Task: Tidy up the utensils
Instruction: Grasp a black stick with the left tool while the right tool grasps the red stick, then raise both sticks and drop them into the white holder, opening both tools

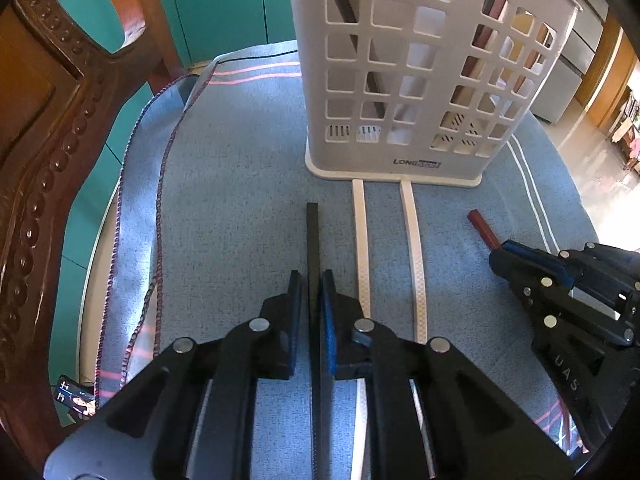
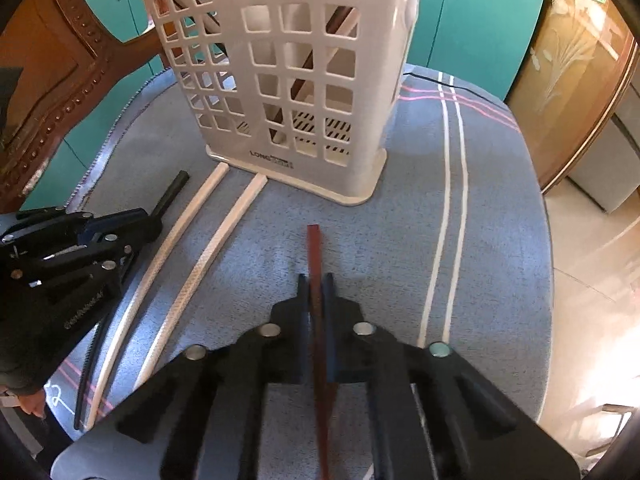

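A white slotted utensil holder [image 1: 404, 68] stands upright on the blue cloth; it also shows in the right wrist view [image 2: 296, 76], with dark sticks leaning inside. My left gripper [image 1: 313, 280] is shut on a black chopstick [image 1: 312, 236], low over the cloth; it shows from the right wrist view [image 2: 148, 220] too. My right gripper [image 2: 318, 284] is shut on a brown-red chopstick [image 2: 315, 252], also seen from the left wrist view [image 1: 482, 228]. Two white chopsticks [image 1: 362, 240] [image 1: 414, 240] lie flat in front of the holder.
A carved wooden chair back [image 1: 48, 128] stands at the left. Teal cabinets [image 2: 472, 20] are behind the table. The cloth's folded edge [image 1: 140, 216] runs along the left, the table edge and tiled floor [image 2: 592, 248] lie to the right.
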`<state>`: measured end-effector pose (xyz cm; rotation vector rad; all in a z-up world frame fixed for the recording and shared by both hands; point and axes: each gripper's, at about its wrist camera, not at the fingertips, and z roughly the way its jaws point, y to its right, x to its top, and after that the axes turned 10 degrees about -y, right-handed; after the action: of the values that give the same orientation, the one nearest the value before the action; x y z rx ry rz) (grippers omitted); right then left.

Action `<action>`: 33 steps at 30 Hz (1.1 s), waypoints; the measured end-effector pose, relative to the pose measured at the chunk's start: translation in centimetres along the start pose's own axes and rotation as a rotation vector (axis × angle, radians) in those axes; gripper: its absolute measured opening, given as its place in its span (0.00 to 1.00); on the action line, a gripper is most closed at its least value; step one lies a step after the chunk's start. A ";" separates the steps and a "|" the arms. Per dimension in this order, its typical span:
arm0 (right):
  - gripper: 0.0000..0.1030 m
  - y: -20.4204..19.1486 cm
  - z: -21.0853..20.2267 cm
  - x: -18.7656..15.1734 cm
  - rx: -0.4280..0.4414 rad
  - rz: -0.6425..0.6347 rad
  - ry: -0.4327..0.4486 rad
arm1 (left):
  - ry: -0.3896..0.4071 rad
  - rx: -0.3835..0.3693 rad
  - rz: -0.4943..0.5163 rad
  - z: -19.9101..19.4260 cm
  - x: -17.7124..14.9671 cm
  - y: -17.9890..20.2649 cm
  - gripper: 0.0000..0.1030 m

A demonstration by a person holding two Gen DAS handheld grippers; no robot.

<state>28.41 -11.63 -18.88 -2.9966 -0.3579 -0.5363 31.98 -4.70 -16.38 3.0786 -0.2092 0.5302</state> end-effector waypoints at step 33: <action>0.07 10.3 -30.3 -0.1 0.300 0.258 0.946 | 0.833 -0.289 -0.072 -30.3 2.6 -2.3 0.07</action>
<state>20.75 -25.16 9.07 -2.1291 0.0303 -1.5611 24.63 -1.77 13.11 2.3294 -0.1352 1.5293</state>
